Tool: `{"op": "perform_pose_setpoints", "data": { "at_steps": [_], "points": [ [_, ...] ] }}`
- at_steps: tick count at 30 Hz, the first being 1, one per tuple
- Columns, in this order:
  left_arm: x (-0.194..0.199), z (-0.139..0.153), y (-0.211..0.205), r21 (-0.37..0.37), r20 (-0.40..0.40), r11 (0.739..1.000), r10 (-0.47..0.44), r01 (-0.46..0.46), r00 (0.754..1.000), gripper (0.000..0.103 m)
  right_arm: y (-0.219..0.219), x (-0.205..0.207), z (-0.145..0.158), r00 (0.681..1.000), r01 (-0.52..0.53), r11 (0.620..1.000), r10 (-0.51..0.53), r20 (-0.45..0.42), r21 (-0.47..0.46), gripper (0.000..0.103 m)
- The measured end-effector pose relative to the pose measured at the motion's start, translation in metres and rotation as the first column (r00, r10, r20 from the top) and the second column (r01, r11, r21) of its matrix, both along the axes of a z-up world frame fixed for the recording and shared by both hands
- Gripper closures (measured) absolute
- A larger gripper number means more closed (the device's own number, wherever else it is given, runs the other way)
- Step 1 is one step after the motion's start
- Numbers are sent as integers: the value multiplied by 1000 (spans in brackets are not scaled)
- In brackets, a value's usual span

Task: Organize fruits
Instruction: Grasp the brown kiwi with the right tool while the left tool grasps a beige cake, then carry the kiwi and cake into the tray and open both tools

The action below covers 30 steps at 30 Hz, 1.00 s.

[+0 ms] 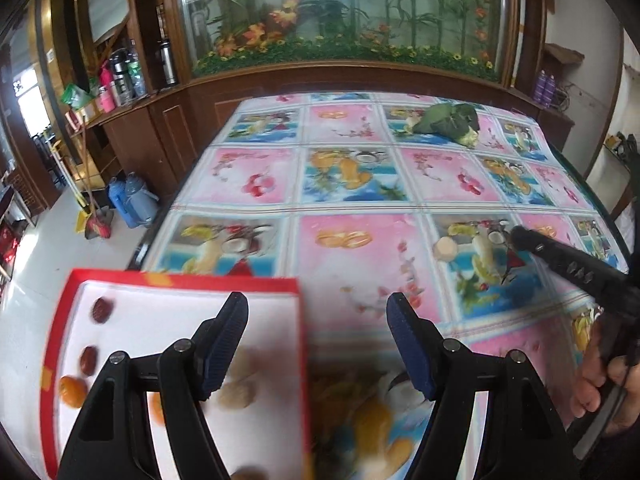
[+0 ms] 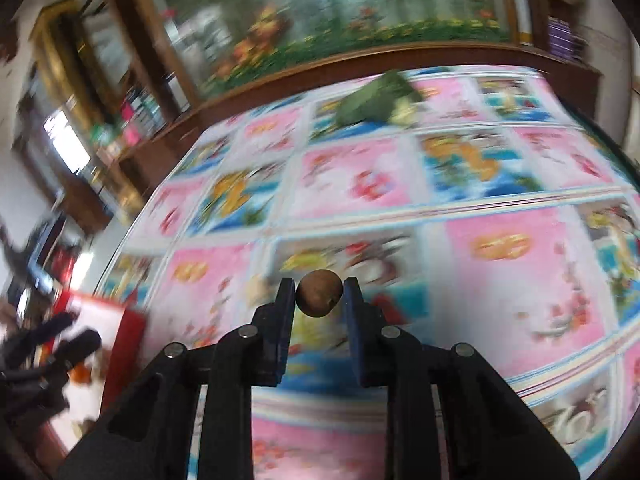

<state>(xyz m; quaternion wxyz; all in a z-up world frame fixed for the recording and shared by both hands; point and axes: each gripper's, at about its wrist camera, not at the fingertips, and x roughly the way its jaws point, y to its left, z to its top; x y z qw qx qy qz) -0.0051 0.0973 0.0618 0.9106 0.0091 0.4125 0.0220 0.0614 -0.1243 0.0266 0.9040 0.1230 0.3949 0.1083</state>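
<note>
While the red-rimmed tray (image 1: pixel 64 320) sits at the table's left edge with two dark red fruits (image 1: pixel 103 309), an orange one (image 1: pixel 73 390) and pale round ones (image 1: pixel 237 394) inside, the left gripper (image 1: pixel 316 320) hangs over its right rim, fingers spread wide and empty. Further right, above the patterned tablecloth (image 2: pixel 520 280), the right gripper (image 2: pixel 319 294) pinches a small round brown fruit (image 2: pixel 319 293) between its fingertips.

A worktop (image 1: pixel 352 200) wears a cloth of pink and blue fruit-print squares. Leafy greens (image 1: pixel 448 122) lie near its far edge. Behind stands a glass case of artificial flowers (image 1: pixel 340 16) in a dark wood cabinet (image 1: pixel 160 120). Flasks (image 1: pixel 120 76) crowd a side shelf; a blue jug (image 1: pixel 134 198) and a broom (image 1: pixel 96 224) rest on the floor.
</note>
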Motion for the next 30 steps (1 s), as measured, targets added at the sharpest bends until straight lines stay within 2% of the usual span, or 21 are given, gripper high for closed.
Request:
{"op": "perform_pose_setpoints", "data": {
  "at_steps": [3,6,9,15,18,20,22,26,30],
  "points": [
    [28,-15,-26,9,-14,999,-36,36,999,31,-35,6,1,994,114,993,-114,-3,22,77],
    [48,-31,-50,29,-36,997,-67,68,997,31,-53,10,0,985,169,982,-167,-36,80,77],
    [60,-43,-70,31,-44,995,-95,97,994,31,-52,10,3,987,161,982,-159,-30,100,76],
    [77,-48,-84,38,-52,995,-93,95,994,32,-48,14,5,991,134,983,-130,-38,127,76],
    [82,-51,-90,33,-63,993,-110,113,992,45,-45,12,7,993,121,983,-118,-28,135,76],
    [84,-55,-93,23,-80,992,-125,127,989,61,-43,11,8,993,116,984,-114,-25,134,76],
    [84,-55,-95,19,-70,991,-130,132,989,64,-43,12,7,994,112,984,-109,-29,138,76],
    [85,-56,-96,-16,-67,989,-150,149,986,78,-42,12,7,993,114,984,-111,-30,137,76],
    [82,-55,-99,-13,-68,989,-145,145,987,78,-41,11,7,993,116,985,-114,-24,125,76]
  ]
}}
